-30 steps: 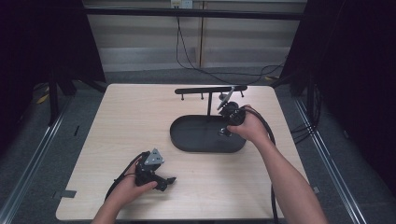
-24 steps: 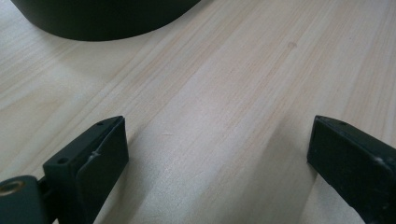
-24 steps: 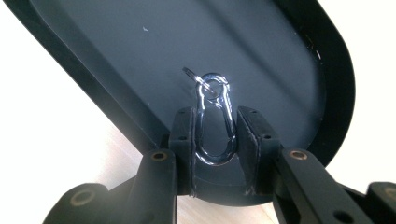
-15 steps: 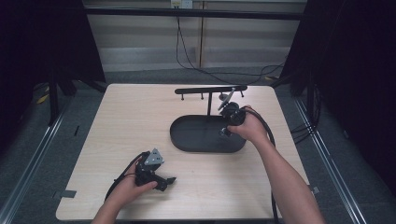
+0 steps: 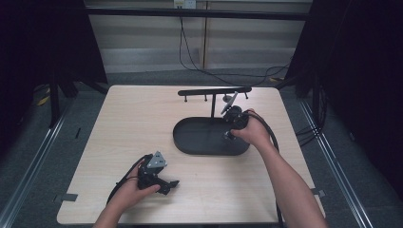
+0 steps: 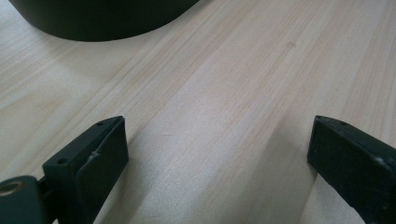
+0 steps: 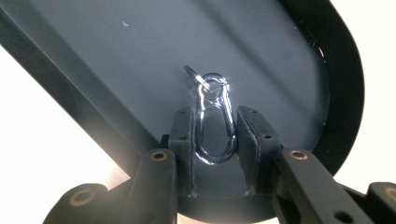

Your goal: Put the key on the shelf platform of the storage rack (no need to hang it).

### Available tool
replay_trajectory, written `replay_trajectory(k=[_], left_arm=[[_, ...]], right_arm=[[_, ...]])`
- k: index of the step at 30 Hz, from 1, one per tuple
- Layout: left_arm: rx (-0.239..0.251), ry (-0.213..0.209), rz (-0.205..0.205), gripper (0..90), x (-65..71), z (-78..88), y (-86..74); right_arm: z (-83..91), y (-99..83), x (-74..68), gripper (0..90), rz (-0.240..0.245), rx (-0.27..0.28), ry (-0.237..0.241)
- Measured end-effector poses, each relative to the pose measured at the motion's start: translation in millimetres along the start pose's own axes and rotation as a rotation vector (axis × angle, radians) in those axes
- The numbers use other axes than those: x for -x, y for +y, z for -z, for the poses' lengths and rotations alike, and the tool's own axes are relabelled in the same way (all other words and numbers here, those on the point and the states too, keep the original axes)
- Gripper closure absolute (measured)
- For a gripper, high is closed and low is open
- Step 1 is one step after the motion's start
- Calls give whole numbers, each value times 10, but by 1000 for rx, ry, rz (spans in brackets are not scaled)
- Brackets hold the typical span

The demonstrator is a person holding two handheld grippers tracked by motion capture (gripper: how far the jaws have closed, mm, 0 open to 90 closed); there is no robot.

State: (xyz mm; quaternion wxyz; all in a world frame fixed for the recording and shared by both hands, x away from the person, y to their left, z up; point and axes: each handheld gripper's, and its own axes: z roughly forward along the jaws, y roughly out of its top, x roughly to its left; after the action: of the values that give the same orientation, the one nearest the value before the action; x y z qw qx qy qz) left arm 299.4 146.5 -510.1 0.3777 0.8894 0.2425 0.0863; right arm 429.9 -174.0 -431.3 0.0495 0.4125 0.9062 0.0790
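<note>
Wood-grain tabletop [image 5: 142, 123] at lower left carries the left gripper [image 6: 217, 154], jaws spread wide on nothing. Nothing has shifted in the last second — the right gripper [image 7: 215, 135], at centre right, stays pinching a steel carabiner [image 7: 214, 119] over the black oval tray [image 5: 190, 137], apparently ready to lift. No writing is legible.

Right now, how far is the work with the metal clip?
Done: the right gripper is shut on the silver carabiner over the black oval tray. In hand: the carabiner, gripped by its sides. Left, as it seems: hanging it on the stand's crossbar. The left gripper rests open on the table.
</note>
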Motion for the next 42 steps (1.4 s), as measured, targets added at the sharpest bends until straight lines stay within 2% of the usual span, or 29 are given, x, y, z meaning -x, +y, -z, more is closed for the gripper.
replay_trajectory(k=[2, 6, 12, 17, 25, 27, 30, 33, 42], left_arm=[[0, 0, 1, 49, 0, 0, 0], [-1, 0, 0, 48, 0, 0, 1], [-2, -1, -2, 47, 0, 1, 1], [-1, -2, -2, 47, 1, 0, 1], [-1, -2, -2, 47, 1, 0, 1], [-1, -2, -2, 47, 1, 0, 1], [-4, -4, -10, 47, -3, 1, 0], [0, -3, -4, 47, 2, -1, 0], [1, -3, -4, 46, 2, -1, 0]], right_arm=[[-15, -1, 12, 685, 24, 14, -5], [-41, 1, 9, 685, 31, 23, -10], [-67, 6, -7, 684, 23, 24, -5], [-67, 0, -1, 683, 27, 40, -20], [-106, -8, 11, 681, 29, 40, -24], [-120, -12, 7, 680, 13, 37, -15], [-139, -27, 12, 679, 27, 32, -16], [-136, -34, 10, 676, 21, 31, -16], [-119, -63, 22, 629, 7, 36, -14]])
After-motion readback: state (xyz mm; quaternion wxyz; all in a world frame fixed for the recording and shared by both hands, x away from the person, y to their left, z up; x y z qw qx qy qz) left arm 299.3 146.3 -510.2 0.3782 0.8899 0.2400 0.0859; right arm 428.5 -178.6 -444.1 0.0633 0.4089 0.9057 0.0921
